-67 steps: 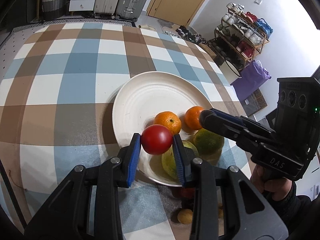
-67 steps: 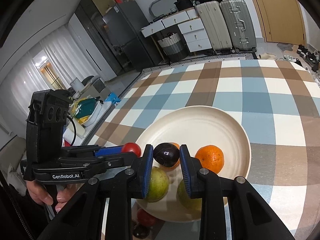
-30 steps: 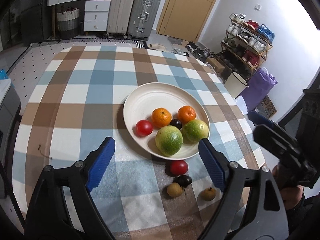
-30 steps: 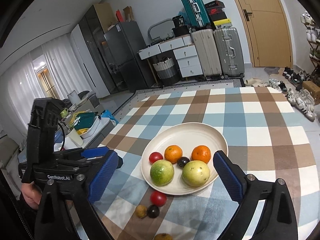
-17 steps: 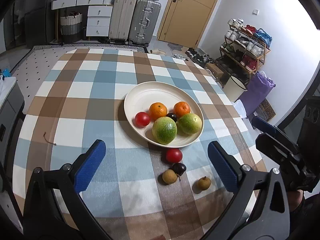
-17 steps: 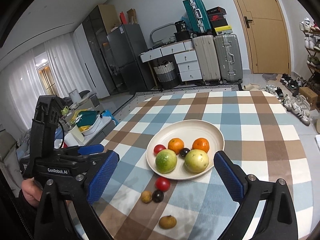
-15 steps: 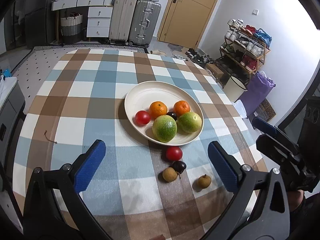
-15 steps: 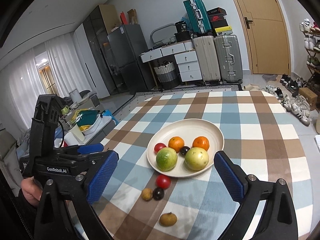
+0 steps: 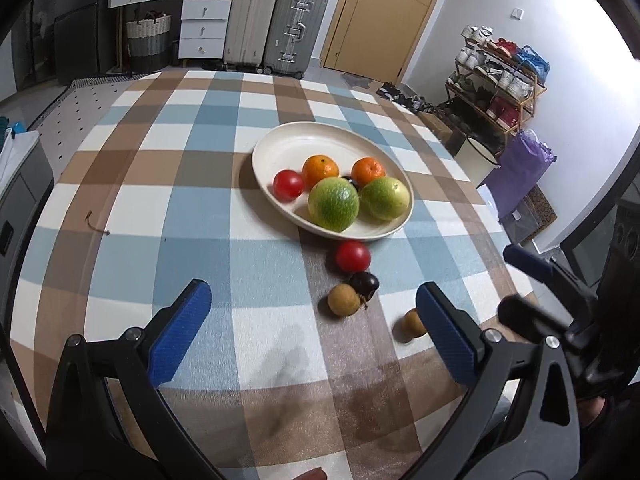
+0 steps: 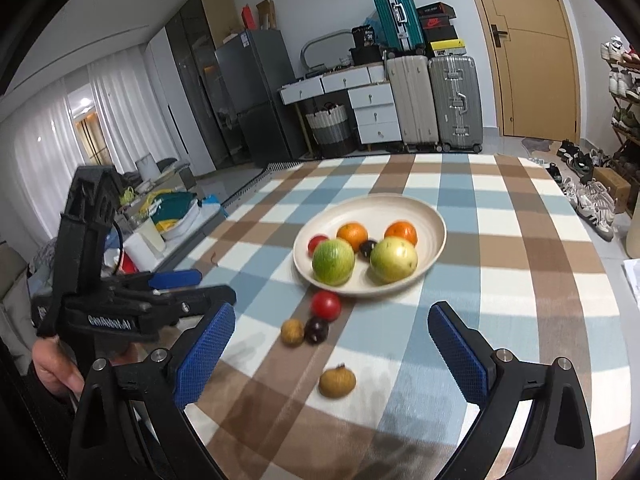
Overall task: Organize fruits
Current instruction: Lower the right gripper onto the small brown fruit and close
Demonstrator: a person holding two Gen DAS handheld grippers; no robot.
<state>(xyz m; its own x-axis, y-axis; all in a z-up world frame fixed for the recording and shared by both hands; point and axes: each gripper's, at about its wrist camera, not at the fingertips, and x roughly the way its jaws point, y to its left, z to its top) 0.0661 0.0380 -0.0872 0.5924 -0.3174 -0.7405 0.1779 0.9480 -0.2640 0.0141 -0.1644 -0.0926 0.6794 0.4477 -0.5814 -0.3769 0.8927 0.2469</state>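
Checked tablecloth (image 9: 160, 216) runs wide and bare to the left of your left gripper (image 9: 310, 332) and past the plate (image 9: 280, 144) toward the far edge; lots of room there. The near edge sits right under both tools, and on the right the cloth drops off just beyond your right gripper (image 10: 330, 344), toward the shoe rack (image 9: 500, 80). Suitcases (image 10: 436, 100) and drawers (image 10: 372, 108) stand well behind the table.

Your left gripper is spread as wide as it goes, having just finished opening, and nothing sits between the blue pads (image 9: 180, 336); it touches nothing. Your right gripper is also spread wide and empty, hanging over the near cloth.

Ahead of both tools, the plate holds a small red fruit (image 9: 288, 185), two oranges (image 9: 320, 170), two big green fruits (image 9: 333, 203) and a dark plum (image 10: 367, 248) tucked among them, mostly hidden from the left camera.

Loose on the cloth, between the plate and your grippers: a red fruit on the cloth (image 9: 352, 256) just off the plate's near rim, then a dark fruit on the cloth (image 9: 364, 282) touching a tan round fruit (image 9: 344, 300). A second tan fruit (image 10: 337, 382) lies nearest you, apart from the rest, just beside the left gripper's right pad and roughly centred in front of your right gripper.
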